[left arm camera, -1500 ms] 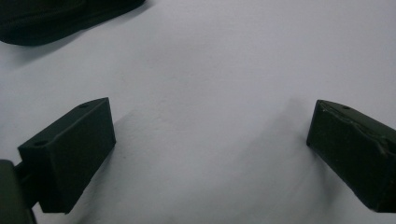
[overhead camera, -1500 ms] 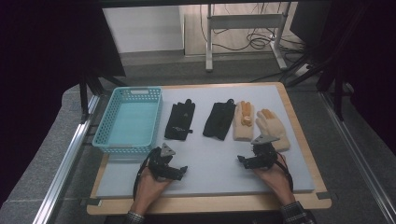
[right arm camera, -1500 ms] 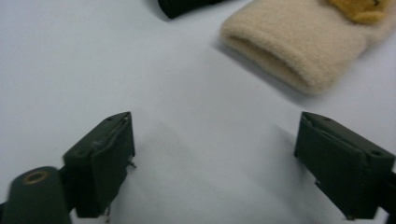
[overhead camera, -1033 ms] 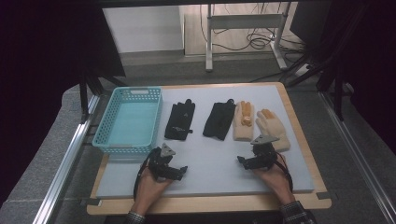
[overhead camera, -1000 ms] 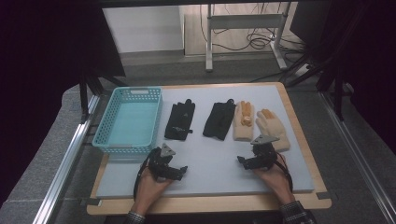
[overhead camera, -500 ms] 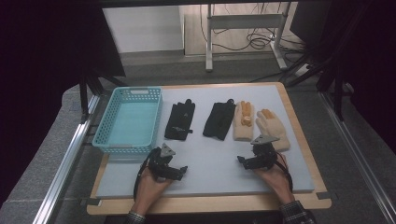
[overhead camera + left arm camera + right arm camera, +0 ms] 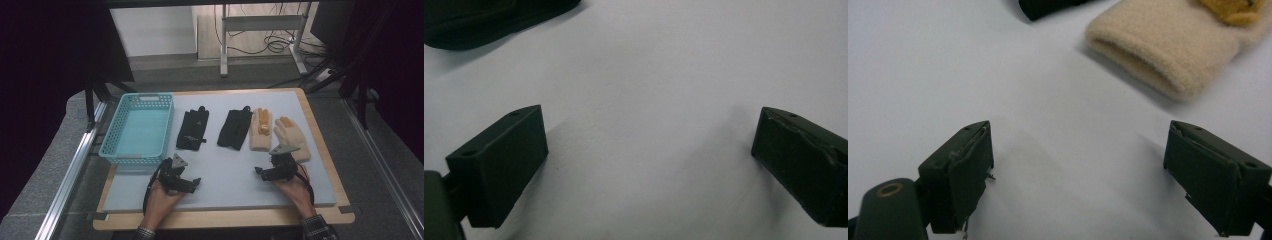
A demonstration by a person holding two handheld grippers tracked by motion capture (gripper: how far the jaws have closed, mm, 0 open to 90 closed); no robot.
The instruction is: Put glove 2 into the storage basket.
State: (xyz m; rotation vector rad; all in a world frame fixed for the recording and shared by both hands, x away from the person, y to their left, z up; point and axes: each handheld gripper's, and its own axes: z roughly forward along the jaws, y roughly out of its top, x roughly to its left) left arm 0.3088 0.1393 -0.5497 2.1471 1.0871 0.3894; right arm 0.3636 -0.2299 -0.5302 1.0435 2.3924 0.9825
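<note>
A pale grey mat (image 7: 225,165) covered the wooden desk (image 7: 327,150). A perforated turquoise plastic basket (image 7: 137,131) sat at its left edge. Across the far half lay two flat black gloves (image 7: 194,128) (image 7: 235,128) and two fuzzy cream gloves (image 7: 261,130) (image 7: 291,137) with orange fingertips. Near the front edge, the left gripper (image 7: 191,184) and right gripper (image 7: 260,172) rested, jaws spread apart, empty.

Claw (image 7: 1078,175) spread, empty; cream glove cuff (image 7: 1158,55) ahead.
</note>
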